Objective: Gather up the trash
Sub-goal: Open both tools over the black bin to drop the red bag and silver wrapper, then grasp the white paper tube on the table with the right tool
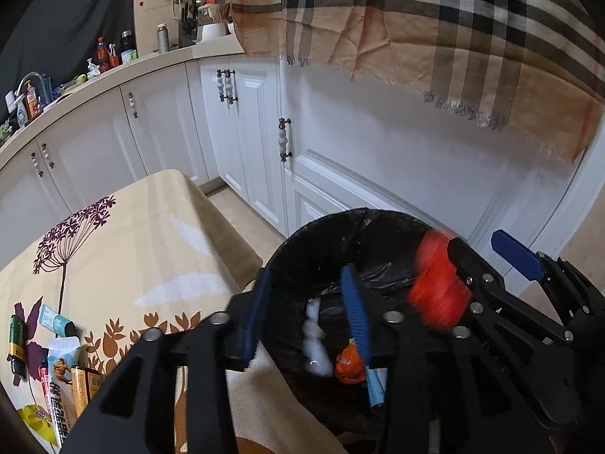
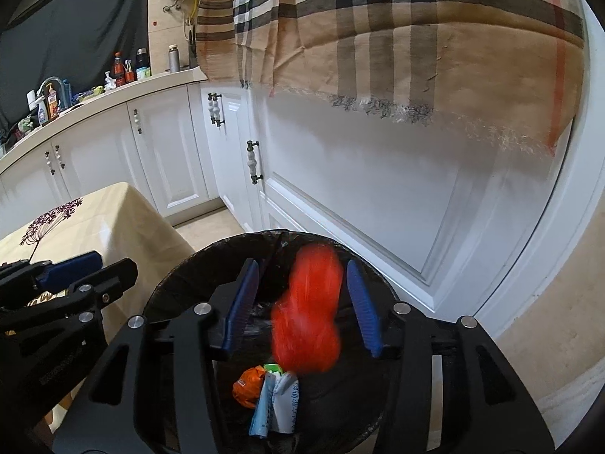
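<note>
Over a black-lined trash bin (image 2: pixel 177 280) beside white kitchen cabinets, a blurred red wrapper (image 2: pixel 308 310) hangs between the blue pads of the right gripper (image 2: pixel 304 306), whose jaws stand apart with a sliver of daylight on either side of it; the smear suggests the wrapper is already loose and dropping, its long axis running nearly straight down toward the bin's mouth. From the left wrist view the same red wrapper (image 1: pixel 438 283) shows up and to the right of the left gripper (image 1: pixel 306 316), whose jaws also stand apart with nothing pressed between them, a small white scrap (image 1: pixel 314 336) seen below them inside the trash bin (image 1: pixel 302 242), apparently falling. An orange packet (image 2: pixel 247 380) and a pale blue-and-white sachet (image 2: pixel 278 401) already lie on the liner at the bottom. What remains to be gathered sits to the left on the flower-print counter (image 1: pixel 151 234): a green lighter (image 1: pixel 17 340), a teal tube (image 1: pixel 56 319), a boxed snack bar (image 1: pixel 60 393) and a yellow wrapper (image 1: pixel 36 422), all near its front corner. The left gripper is clearly the nearer of the two to that pile, which lies down and to its left, so the next reach looks like its job.
</note>
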`<state>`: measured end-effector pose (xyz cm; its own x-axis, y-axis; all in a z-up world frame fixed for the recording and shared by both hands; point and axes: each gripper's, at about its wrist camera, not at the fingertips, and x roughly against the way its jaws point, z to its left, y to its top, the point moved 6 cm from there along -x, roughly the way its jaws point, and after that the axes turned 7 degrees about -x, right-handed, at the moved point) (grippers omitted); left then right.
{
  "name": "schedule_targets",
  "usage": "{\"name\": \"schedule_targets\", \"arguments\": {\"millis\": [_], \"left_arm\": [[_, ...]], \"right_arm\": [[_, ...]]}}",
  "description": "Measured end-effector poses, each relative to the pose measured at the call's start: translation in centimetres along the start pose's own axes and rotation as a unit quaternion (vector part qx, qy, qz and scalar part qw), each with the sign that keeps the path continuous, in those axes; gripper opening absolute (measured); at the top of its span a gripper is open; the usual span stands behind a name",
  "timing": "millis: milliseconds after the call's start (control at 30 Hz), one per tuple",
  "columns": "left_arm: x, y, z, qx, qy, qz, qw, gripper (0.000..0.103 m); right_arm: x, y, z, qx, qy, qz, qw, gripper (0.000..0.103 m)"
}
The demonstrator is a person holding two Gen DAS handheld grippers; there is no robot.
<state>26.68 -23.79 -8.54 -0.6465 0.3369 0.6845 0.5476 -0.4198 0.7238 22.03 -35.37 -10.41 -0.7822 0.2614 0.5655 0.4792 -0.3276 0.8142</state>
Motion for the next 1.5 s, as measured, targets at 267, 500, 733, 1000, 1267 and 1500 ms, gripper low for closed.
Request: {"name": "schedule_targets", "arguments": {"millis": [267,500,733,1000,1267,1500], "left_arm": [[3.0,0.1,1.1,0.012,0.007,-0.028,0.9995,0.056],[7.1,-1.5,4.2,0.029,0.039,-0.048,0.9977,0.062],[11.0,-5.3,9.0,0.063,0.085,-0.045,0.9933,0.065],[14.4,-10.5,14.3,0.106,0.136,-0.026,0.9847,0.066],[16.6,-15.1,18.3,0.140,0.171,-0.006,0.9753,0.066],[17.8,-18.0,21.0,0.164,0.191,0.009,0.9678,0.066]], "right_arm": [[1.5,0.1,0.8,0.007,0.008,-0.001,1.000,0.049],[4.5,-0.8,3.7,0.021,0.044,0.002,0.999,0.050],[7.6,-2.5,7.9,0.059,0.082,0.010,0.995,0.050],[10.6,-4.8,12.2,0.097,0.120,0.027,0.988,0.050],[12.0,-8.3,16.2,0.133,0.151,0.063,0.977,0.050],[11.9,-10.4,18.1,0.160,0.154,0.095,0.970,0.050]]}}
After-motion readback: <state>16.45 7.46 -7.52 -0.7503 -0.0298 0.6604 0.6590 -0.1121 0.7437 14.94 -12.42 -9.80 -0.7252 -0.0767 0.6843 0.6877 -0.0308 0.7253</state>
